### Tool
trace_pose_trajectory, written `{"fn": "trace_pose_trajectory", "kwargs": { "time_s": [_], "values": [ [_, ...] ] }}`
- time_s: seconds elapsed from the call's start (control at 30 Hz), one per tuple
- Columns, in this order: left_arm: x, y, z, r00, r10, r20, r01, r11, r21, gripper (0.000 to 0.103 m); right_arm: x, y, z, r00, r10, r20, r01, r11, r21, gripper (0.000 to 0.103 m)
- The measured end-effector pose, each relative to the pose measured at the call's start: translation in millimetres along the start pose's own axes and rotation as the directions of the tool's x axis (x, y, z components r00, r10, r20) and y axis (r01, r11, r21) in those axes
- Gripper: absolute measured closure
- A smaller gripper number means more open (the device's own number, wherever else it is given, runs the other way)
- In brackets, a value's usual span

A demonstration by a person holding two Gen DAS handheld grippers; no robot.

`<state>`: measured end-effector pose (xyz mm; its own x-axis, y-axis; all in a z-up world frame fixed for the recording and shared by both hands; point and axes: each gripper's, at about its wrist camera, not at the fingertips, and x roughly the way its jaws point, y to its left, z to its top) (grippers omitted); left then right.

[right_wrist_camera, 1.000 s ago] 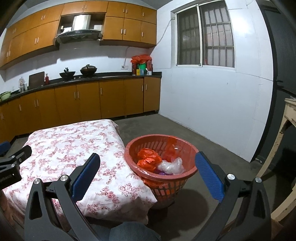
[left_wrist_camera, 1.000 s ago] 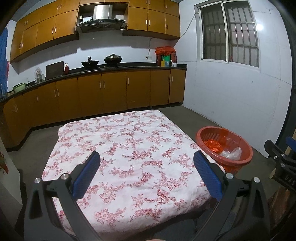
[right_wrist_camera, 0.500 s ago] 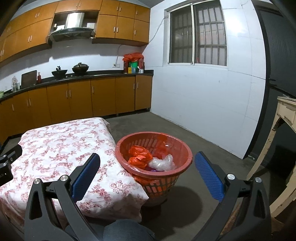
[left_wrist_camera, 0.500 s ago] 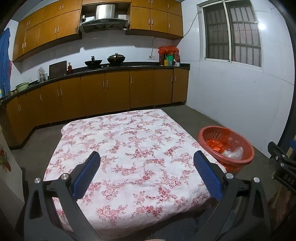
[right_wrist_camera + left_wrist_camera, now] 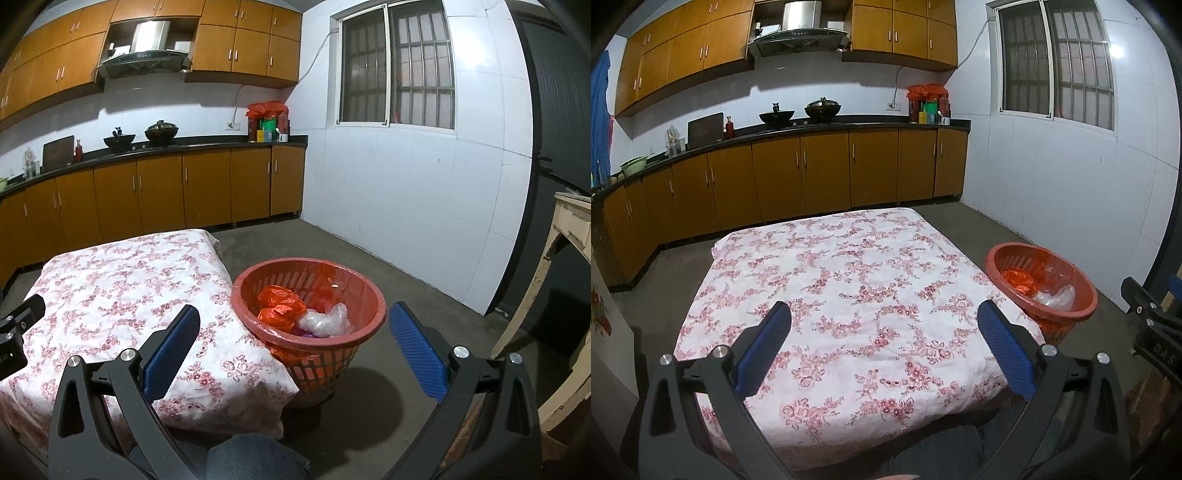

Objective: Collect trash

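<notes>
Hovering released above the floral-cloth worktop (image 5: 849, 280), the left claw (image 5: 882, 325) had bare cloth ahead to every edge. The right claw (image 5: 293, 325), also spread wide, framed the red basket (image 5: 310, 336) touching the worktop's corner, holding orange bags (image 5: 280, 304) and clear plastic (image 5: 325, 319).

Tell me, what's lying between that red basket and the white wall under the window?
Nothing: in the right wrist view, only bare grey floor separates the red basket from the white wall.

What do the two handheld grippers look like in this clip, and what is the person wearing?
Both the left gripper and the right gripper have black angular frames with silver bolts and blue ribbed finger pads. White lettering marks the right gripper's side. Only dark blue fabric, probably trousers, shows.
</notes>
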<state>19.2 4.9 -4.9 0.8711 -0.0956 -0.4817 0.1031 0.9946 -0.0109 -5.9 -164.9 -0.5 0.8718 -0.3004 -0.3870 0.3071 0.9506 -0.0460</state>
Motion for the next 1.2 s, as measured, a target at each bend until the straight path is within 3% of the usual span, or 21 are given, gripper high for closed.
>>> {"fn": "trace_pose_trajectory", "kwargs": {
  "time_s": [1.2],
  "values": [
    [0.5,0.1,-4.9,1.000,0.005,-0.015,-0.005,1.000,0.002,0.004,2.7,-0.7,-4.6,1.000,-0.003,-0.016,0.003,1.000,0.007,0.002]
  ]
}}
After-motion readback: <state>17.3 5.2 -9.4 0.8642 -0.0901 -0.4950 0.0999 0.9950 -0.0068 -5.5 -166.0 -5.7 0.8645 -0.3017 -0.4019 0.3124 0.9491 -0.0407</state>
